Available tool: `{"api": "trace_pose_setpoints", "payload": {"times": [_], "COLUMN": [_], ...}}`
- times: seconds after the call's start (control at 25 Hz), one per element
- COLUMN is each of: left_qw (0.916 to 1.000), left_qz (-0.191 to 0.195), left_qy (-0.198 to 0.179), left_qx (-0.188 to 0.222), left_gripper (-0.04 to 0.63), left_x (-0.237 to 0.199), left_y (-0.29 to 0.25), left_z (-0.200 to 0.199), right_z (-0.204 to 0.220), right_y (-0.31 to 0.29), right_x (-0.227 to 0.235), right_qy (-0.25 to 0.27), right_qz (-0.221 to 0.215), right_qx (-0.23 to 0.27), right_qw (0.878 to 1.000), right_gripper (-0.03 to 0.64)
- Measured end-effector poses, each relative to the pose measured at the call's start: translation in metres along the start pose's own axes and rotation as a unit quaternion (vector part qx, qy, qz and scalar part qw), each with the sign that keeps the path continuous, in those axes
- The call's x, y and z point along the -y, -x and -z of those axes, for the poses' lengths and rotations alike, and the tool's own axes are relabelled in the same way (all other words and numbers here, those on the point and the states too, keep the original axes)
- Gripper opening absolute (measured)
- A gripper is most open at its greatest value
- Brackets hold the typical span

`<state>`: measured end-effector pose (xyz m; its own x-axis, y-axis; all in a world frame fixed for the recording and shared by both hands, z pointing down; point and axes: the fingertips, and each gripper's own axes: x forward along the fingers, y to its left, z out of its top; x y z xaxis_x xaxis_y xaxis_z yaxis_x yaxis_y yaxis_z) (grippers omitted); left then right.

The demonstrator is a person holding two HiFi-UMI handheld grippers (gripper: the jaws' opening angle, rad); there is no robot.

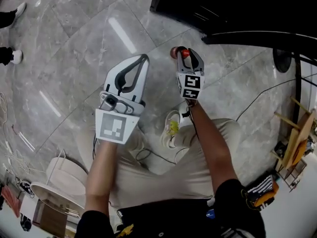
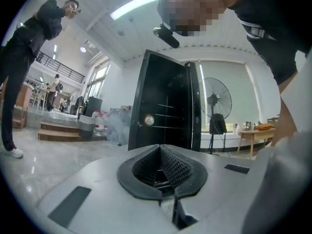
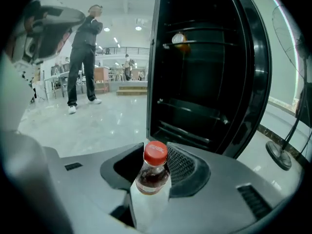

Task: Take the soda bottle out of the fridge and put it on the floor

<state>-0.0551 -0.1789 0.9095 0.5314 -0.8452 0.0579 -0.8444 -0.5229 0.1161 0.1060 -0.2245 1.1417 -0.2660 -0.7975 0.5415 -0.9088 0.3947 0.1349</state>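
In the right gripper view a soda bottle [image 3: 154,172] with a red cap, dark drink and a white label stands upright between the jaws of my right gripper [image 3: 155,154], which is shut on it. From the head view only the bottle's red cap [image 1: 184,53] shows, at the tip of the right gripper [image 1: 185,52], over grey marble floor [image 1: 89,43]. The black fridge [image 3: 204,82] stands just ahead with its door open and its wire shelves bare. My left gripper [image 1: 143,58] is held to the left of the right one, shut with nothing in it.
A pedestal fan [image 1: 282,61] stands right of the fridge [image 1: 223,4], with a cable [image 1: 257,100] across the floor. A wooden rack [image 1: 297,143] is at far right and a white round object [image 1: 64,177] at lower left. A bystander [image 3: 83,57] stands further off to the left.
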Motion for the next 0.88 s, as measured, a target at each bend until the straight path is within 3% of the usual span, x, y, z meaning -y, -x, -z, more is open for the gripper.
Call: {"api": "trace_pose_setpoints", "payload": {"times": [0.16, 0.36, 0.72, 0.88], "left_qw": [1.0, 1.0, 0.9997, 0.9995], "left_qz": [0.0, 0.0, -0.002, -0.01], "left_qy": [-0.001, 0.009, 0.023, 0.025], "left_qx": [-0.002, 0.001, -0.013, -0.015], "left_gripper": [0.013, 0.012, 0.014, 0.014], "left_x": [-0.009, -0.008, -0.012, -0.005], "left_y": [0.003, 0.004, 0.012, 0.017], "left_z": [0.025, 0.033, 0.027, -0.004], "right_z": [0.071, 0.114, 0.13, 0.102], "right_y": [-0.035, -0.052, -0.058, -0.037], "right_x": [-0.02, -0.024, -0.031, -0.019], "right_qy": [0.011, 0.018, 0.033, 0.033], "right_qz": [-0.004, 0.006, 0.012, 0.029], "right_qx": [-0.054, -0.095, -0.129, -0.137], "right_qw": [0.998, 0.995, 0.991, 0.99], "right_gripper": [0.135, 0.135, 0.144, 0.176]}}
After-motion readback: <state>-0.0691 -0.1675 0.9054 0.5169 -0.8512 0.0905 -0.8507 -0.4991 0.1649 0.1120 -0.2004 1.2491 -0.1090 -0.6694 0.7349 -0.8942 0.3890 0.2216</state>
